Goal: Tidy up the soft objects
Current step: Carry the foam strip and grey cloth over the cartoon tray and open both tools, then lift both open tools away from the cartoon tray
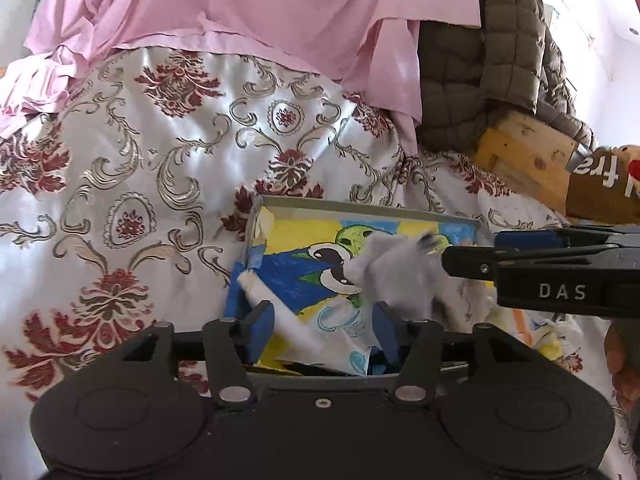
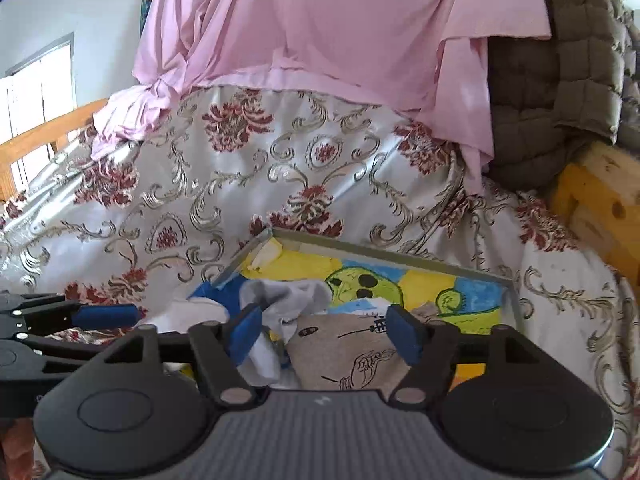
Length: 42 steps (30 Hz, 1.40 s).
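- The left gripper (image 1: 320, 330) reaches low over a shallow grey-rimmed tray with a yellow, blue and green cartoon picture (image 1: 362, 209); its blue pads stand apart around a rolled white cloth (image 1: 280, 316), not pressing it.
- The right gripper (image 2: 326, 334) is spread wide, holding nothing, above a beige printed cloth (image 2: 344, 356) and a pale grey sock (image 2: 284, 294) in the tray.
- The tray lies on a bed with a silvery floral bedspread (image 1: 140, 168); pink fabric (image 1: 248, 0) and a quilted olive jacket (image 1: 500, 52) hang behind.
- Only the right wrist view shows a window (image 2: 38, 88).

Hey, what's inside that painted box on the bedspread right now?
Inside the painted box: a grey-white sock, a white sock and a beige printed cloth. They cover part of the painted bottom; anything beneath them is hidden.
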Available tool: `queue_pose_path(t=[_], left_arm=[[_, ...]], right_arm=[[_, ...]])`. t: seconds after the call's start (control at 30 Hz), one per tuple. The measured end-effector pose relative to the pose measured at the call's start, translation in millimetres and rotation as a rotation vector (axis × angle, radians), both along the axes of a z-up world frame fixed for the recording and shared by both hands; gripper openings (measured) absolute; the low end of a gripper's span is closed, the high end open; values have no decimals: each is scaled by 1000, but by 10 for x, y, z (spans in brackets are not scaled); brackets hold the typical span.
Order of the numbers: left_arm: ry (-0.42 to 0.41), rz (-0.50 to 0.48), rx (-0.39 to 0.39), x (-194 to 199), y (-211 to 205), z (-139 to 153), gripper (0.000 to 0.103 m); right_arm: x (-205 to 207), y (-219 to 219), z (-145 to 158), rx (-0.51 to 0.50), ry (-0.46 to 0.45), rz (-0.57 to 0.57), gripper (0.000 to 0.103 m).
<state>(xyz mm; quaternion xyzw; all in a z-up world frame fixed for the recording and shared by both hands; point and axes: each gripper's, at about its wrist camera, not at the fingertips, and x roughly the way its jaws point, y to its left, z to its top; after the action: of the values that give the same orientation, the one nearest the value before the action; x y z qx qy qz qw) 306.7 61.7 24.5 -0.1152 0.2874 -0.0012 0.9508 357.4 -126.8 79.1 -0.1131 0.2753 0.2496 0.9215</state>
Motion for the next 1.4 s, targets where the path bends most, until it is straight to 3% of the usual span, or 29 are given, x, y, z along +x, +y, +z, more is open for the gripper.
queue_pose_path(t=[0.27, 0.43, 0.63, 0.8, 1.1, 1.4], left_arm=[[-70, 45, -3, -483, 16, 350, 71], [-146, 104, -20, -920, 3, 641, 85], [-219, 123, -12, -1492, -115, 991, 99], [-267, 123, 14, -1956, -268, 1194, 102], [-293, 131, 44, -2715, -532, 1167, 102], [-297, 211, 59, -3263, -518, 868, 102]], right_arm=[[-511, -291, 391, 111, -65, -27, 93], [-947, -536, 608, 191, -108, -62, 102], [-1520, -804, 822, 256, -152, -92, 103], [-2027, -984, 917, 278, -200, -128, 103], [-2780, -1116, 753, 303, -248, -192, 103], [-3237, -1200, 388, 317, -250, -272, 103]])
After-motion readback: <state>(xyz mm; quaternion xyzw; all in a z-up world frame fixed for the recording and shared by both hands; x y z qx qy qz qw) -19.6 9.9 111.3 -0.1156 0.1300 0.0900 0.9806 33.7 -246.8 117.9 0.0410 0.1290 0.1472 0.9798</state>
